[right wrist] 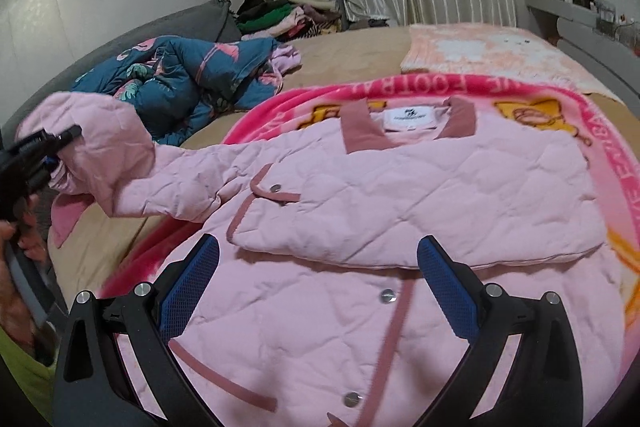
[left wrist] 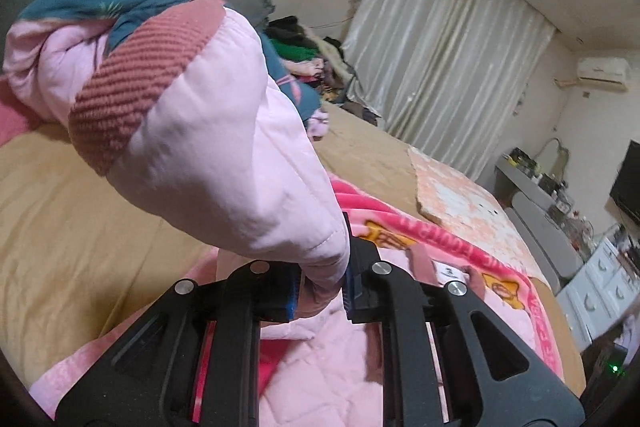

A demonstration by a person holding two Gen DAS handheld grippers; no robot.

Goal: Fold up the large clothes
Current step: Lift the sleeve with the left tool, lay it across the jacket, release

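A pink quilted jacket with dusty-rose trim lies front up on a pink blanket on the bed. Its right side is folded over the body. My left gripper is shut on the jacket's left sleeve and holds it up off the bed; the rose cuff hangs in front of the camera. It also shows in the right wrist view, at the far left with the sleeve. My right gripper is open and empty, just above the jacket's lower front.
A teal flamingo-print quilt lies bunched at the bed's left. A pile of clothes sits by the curtains. A peach patterned mat lies at the bed's far side. A grey desk and white drawers stand to the right.
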